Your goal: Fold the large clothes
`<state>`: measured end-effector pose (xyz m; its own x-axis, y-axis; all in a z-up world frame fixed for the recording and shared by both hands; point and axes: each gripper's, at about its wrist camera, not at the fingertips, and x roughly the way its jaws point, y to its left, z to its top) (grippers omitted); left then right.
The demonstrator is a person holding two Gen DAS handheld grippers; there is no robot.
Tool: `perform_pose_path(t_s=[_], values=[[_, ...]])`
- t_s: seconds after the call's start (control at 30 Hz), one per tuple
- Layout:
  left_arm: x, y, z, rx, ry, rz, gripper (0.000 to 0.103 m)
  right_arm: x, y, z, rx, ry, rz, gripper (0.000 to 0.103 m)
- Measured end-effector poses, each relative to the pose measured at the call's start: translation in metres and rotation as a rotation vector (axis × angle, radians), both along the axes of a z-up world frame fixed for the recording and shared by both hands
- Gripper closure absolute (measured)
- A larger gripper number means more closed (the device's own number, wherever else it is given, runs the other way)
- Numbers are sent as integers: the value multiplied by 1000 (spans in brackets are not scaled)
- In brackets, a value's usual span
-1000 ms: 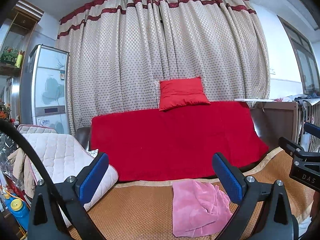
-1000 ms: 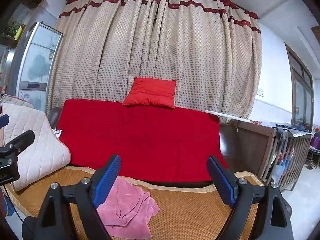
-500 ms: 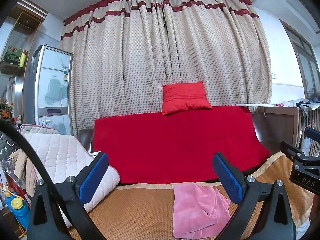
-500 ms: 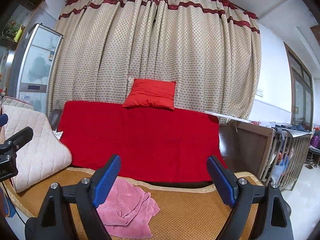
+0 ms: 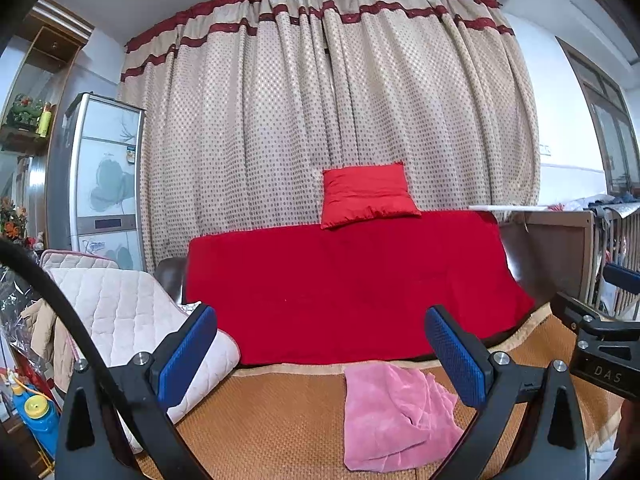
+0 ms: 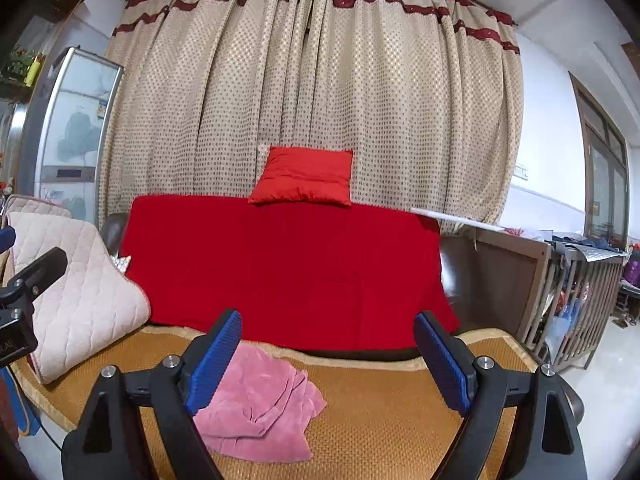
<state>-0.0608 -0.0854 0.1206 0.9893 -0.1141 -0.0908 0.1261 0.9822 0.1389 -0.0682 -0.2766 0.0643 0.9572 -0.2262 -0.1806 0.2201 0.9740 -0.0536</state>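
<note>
A woven rattan seat mat (image 6: 384, 412) covers the near surface, with a red sofa cover (image 6: 288, 268) rising behind it and a quilted cream pad (image 6: 80, 292) rolled over at the far left. The pink garment (image 6: 260, 408) lies crumpled on the mat, nearer its left half, edges buried in folds. The left gripper (image 5: 320, 354) and the right gripper (image 6: 328, 360) both hover above it, jaws spread wide and empty. The likely risk: with no clean hem showing, a pinch into the heap may catch several layers at once, so the cloth would lift as a bundle instead of opening flat. The two grippers sit close together and could knock each other when reaching in.
</note>
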Motion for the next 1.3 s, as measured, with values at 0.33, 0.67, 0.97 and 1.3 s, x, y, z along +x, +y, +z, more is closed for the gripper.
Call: perform_pose_path(t_s=[0.33,0.67,0.97,1.3], values=[[-3,-3,-8,10,23,-9,0,-4,0,-3,15,17,4,13],[6,-8,-23,33,70,-6,0,5,2,-17,33,79,25,13],[24,-4,-36,11,150,-7,0,21,-3,-33,49,129,23,13],[38,0,-50,-47,191,-98,0,38,2,-54,47,187,37,13]])
